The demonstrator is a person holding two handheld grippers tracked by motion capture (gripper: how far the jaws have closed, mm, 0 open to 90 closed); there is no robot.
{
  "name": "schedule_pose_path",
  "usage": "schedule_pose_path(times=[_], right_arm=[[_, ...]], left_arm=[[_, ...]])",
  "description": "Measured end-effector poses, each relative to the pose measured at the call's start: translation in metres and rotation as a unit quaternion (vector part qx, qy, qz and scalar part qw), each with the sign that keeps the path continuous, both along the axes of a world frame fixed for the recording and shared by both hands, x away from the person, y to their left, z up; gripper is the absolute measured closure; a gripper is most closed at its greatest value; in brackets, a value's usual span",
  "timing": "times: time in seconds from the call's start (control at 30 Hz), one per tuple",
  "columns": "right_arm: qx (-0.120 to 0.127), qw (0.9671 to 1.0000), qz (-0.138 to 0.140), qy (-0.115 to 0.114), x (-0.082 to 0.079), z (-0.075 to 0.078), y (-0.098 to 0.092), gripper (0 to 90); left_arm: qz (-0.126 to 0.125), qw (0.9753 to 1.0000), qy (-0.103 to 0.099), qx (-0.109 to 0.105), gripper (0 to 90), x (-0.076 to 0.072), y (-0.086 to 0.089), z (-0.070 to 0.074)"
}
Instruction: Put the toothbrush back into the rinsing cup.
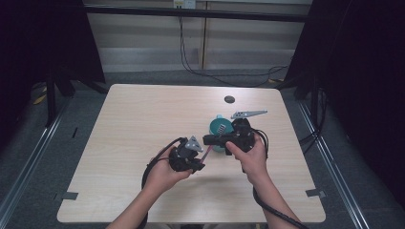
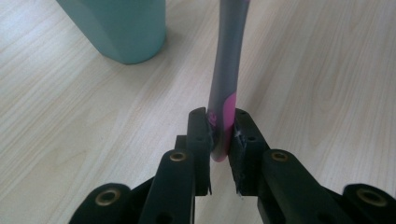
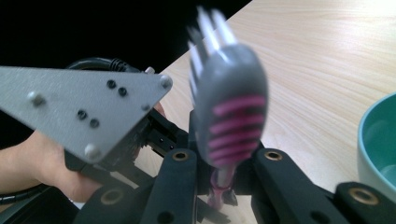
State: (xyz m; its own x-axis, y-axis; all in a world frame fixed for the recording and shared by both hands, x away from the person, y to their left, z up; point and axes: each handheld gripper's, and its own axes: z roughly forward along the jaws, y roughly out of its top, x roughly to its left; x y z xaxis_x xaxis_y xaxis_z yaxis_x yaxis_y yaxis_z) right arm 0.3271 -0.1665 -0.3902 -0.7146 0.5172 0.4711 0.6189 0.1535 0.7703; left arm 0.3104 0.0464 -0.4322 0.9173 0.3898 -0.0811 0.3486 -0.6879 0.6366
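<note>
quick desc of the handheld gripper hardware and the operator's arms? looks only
Both the left gripper and right gripper are black, with two black jaws linked by brass-coloured pivot pins. Each carries a grey triangular plate with small holes and screws. A black cable trails from each. The person's forearms are bare, with no sleeves visible.

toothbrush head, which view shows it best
The right gripper view: the toothbrush head's grey back with pink ridges and white bristles sits close up, though blurred. The left gripper view shows its grey and pink handle clamped in the left hand-held gripper. The high view shows a thin pink sliver.
</note>
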Motion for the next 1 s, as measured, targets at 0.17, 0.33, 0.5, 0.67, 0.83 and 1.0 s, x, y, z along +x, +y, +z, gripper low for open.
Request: schedule_pose_path(times=[0.17,0.33,0.5,0.67,0.83,1.0], right_arm=[[0.002,0.9999,-0.010,0.003,0.000,-0.004,-0.004,74.3],[0.004,0.9999,-0.013,0.001,-0.001,-0.005,-0.007,71.8],[0.011,0.9998,-0.017,0.002,0.000,-0.003,-0.010,72.4],[0.003,0.9998,-0.018,-0.011,-0.001,0.001,-0.009,82.9],[0.005,0.9996,-0.023,-0.016,-0.002,0.004,-0.007,83.6],[0.005,0.9995,-0.027,-0.018,-0.002,0.003,-0.008,83.8]], left_arm=[[0.014,0.9998,0.010,-0.006,80.5,0.004,0.005,0.001],[0.022,0.9997,0.014,-0.005,80.5,0.007,0.011,0.000],[0.021,0.9996,0.017,-0.003,80.5,0.007,0.011,-0.001],[0.019,0.9997,0.016,-0.001,80.4,0.005,0.007,-0.004],[0.020,0.9995,0.020,-0.012,79.8,0.003,0.005,-0.005],[0.004,0.9997,0.014,-0.017,78.3,0.000,0.001,-0.005]])
